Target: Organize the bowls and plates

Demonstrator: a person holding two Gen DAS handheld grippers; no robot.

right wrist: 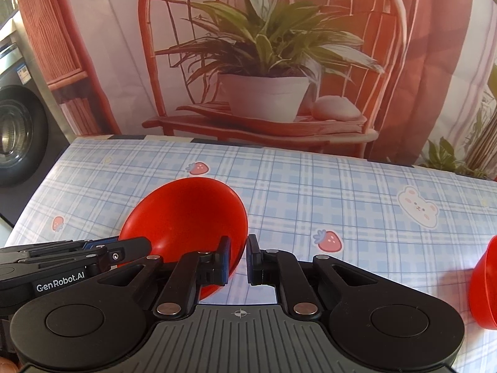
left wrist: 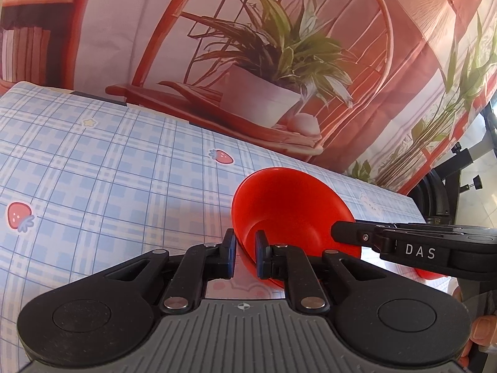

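Note:
A red bowl is held tilted above the checked tablecloth. My left gripper is shut on its rim, one pad outside and one inside. My right gripper is shut on the opposite rim of the same bowl. Each gripper shows from the side in the other's view: the right one and the left one. A second red bowl sits at the right edge of the right wrist view; a sliver of it shows behind the right gripper in the left wrist view.
A printed backdrop of a chair and potted plant hangs behind the table. A washing machine stands off the table's left side. A dark stand is past the right end.

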